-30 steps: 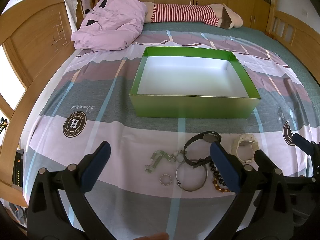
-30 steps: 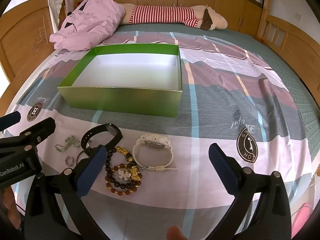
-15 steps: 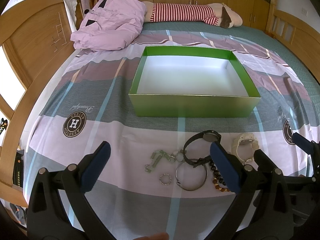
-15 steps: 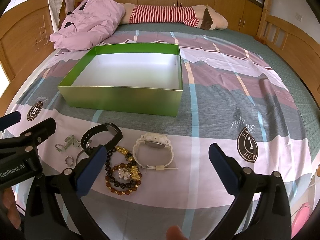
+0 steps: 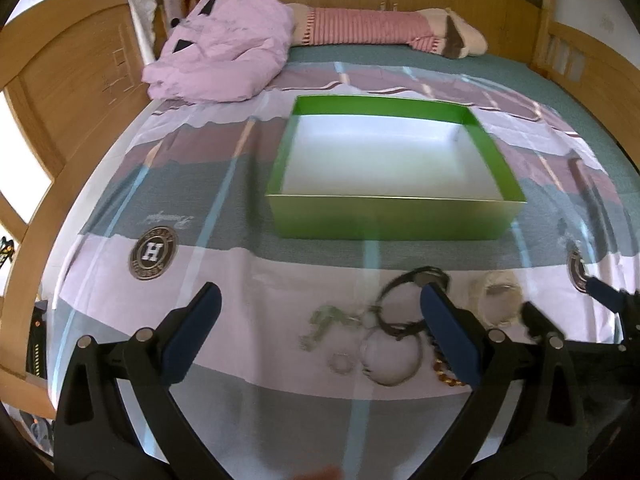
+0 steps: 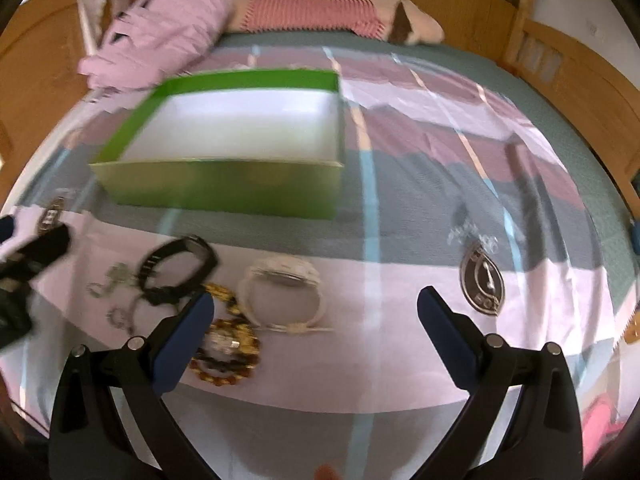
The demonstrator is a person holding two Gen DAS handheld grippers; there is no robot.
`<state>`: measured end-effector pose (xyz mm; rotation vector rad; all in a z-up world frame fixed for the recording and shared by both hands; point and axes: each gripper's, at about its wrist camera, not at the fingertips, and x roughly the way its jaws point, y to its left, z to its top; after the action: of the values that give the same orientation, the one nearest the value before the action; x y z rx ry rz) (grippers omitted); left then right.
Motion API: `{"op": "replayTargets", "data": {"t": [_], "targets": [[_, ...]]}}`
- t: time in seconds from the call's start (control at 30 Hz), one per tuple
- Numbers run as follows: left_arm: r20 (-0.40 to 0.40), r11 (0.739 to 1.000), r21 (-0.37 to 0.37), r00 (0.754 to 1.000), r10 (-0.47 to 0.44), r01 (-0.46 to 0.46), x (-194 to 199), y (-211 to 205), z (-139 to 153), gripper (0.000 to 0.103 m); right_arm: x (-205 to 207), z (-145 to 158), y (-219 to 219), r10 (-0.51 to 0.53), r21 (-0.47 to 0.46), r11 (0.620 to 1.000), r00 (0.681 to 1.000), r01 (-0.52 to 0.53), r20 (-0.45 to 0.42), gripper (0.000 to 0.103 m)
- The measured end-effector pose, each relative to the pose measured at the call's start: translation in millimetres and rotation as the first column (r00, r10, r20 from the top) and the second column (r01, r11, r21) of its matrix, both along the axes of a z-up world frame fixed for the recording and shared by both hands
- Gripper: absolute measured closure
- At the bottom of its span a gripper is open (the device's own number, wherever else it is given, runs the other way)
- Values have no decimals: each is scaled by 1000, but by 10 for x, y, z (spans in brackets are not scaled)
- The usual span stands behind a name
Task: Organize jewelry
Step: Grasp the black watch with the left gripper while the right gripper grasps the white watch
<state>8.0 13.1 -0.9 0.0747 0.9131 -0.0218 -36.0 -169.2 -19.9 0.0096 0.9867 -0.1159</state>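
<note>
Jewelry lies loose on the striped bedsheet (image 5: 224, 296), short of the shallow green cardboard box (image 5: 394, 216), which looks empty: sorting seems not begun. From the left wrist, the left tool (image 5: 320, 312) hangs spread and empty over a blurred silver bangle (image 5: 390, 360) and black strap watch (image 5: 416, 300). From the right wrist, the right tool (image 6: 316, 312) is likewise spread, just beside the white watch (image 6: 282, 292) and amber bead bracelets (image 6: 226, 350). Next comes lowering onto one piece; small rings are too smeared to identify
</note>
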Motion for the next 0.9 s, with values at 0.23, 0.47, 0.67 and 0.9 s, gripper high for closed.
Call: {"op": "replayTargets", "data": {"t": [0.23,0.47,0.67,0.9], "targets": [[-121,994,-105,993,12,-25,170,265,-166,12,35,-55,-48,7,40,999,999,-6,-33,27],[-237,989,-149,970,-54,19,237,57,-431,15,345,-285,-152,-3,94,995,982,21,-188,48],[-296,997,-64,953,-67,51,307,-269,-585,24,546,-284,-162,15,-4,1000,975,-16,-221,58],[-322,997,-67,946,-45,25,417,-315,-723,42,527,-287,-189,51,23,999,969,-47,-241,58]]}}
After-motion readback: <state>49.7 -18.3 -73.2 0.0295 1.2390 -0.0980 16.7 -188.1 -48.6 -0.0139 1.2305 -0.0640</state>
